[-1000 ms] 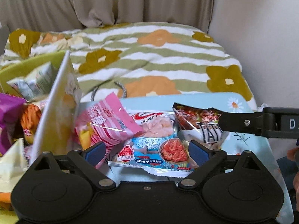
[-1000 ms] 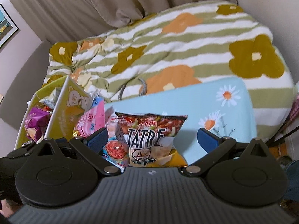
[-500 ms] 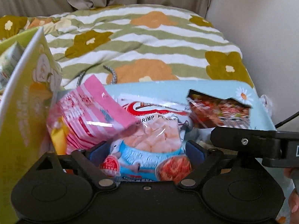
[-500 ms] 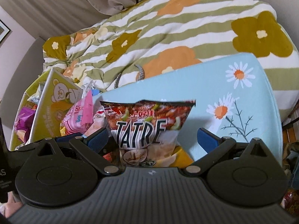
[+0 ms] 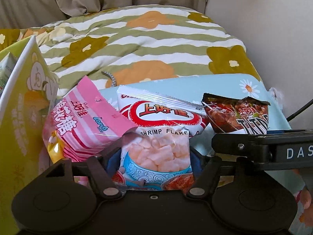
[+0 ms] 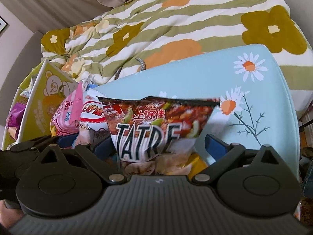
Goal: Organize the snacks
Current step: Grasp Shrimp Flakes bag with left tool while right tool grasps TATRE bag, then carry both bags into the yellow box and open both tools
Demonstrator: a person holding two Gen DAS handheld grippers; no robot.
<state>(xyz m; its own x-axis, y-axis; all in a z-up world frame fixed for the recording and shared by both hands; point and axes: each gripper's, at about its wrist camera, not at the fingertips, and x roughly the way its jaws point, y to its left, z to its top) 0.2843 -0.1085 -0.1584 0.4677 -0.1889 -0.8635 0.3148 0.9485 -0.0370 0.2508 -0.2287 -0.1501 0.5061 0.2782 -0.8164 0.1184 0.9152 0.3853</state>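
My left gripper [image 5: 155,159] points steeply down at a heap of snack packets on a pale blue tray [image 5: 225,84] printed with daisies. Its jaws have just been closing, and the blue pads now press on both sides of the shrimp flake bag [image 5: 156,137], a white packet with a red oval logo and a clear window showing pale pink flakes above a blue patterned bowl. The bag stands upright between my fingers.

Only the left wrist view shows this grip clearly. It also shows the pink striped candy bag [image 5: 84,125] leaning over the shrimp bag's left shoulder, and a yellow box [image 5: 21,117] with a cartoon bear standing at the far left. A black arm of my right gripper crosses that view low on the right.

The right wrist view shows what the left cannot: my right gripper [image 6: 158,146] spread wide, with the dark red Tatre chip bag [image 6: 154,123] standing upright between its blue pads. I cannot tell whether the left pad touches the bag; the right pad stands apart from it. The bag has bold black and white lettering, and its top edge is crumpled. In this view a purple packet [image 6: 14,115] sits behind the yellow box. A striped flower quilt [image 6: 176,19] lies beyond the tray.
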